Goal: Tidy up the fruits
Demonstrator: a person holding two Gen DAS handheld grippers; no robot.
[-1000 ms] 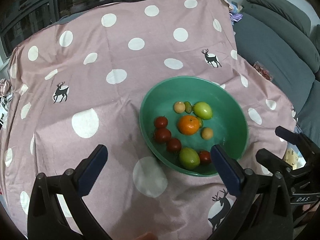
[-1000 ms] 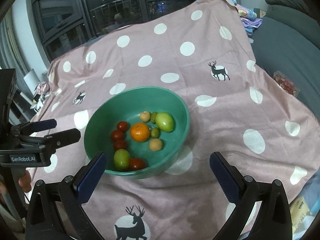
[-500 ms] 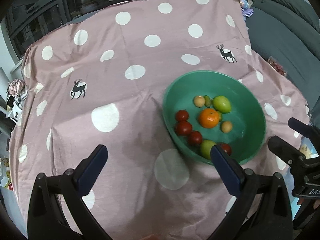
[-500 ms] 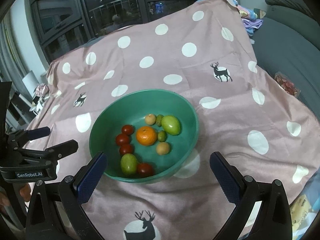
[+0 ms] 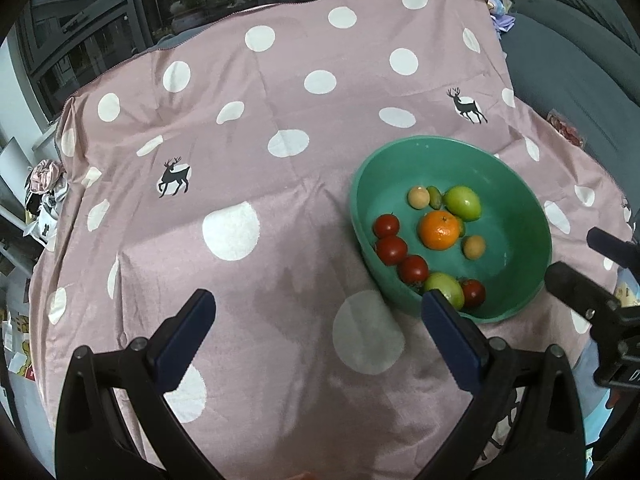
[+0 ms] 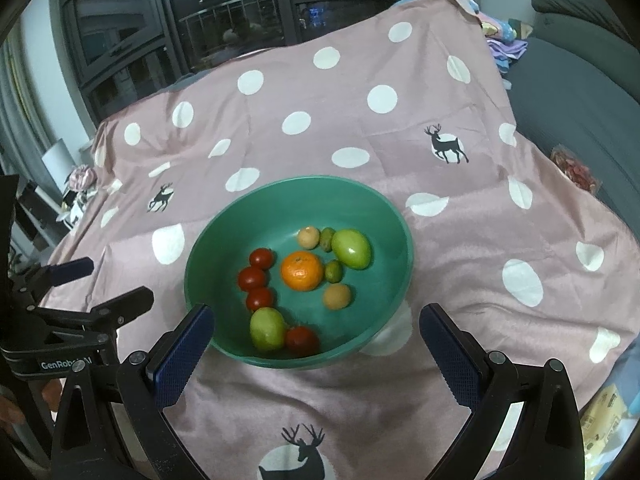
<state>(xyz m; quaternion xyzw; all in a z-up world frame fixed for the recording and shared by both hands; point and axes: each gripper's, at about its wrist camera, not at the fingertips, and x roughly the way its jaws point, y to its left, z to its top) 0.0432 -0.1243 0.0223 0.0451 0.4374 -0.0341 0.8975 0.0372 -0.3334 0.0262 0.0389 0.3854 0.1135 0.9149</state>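
mixed fruits [image 6: 301, 270] lie loose in green bowl [image 6: 384, 216].

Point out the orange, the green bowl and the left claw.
orange [image 6: 301, 271]: right wrist view, middle of its top.
green bowl [image 6: 280, 216]: right wrist view, bare inner wall at the back.
left claw [image 5: 316, 332]: left wrist view, midway between its open fingertips.

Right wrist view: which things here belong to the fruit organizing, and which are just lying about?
Job:
green bowl
orange
red tomatoes
green fruits
tan fruits

Lying about:
polka-dot cloth
grey sofa
red packet
folded clothes
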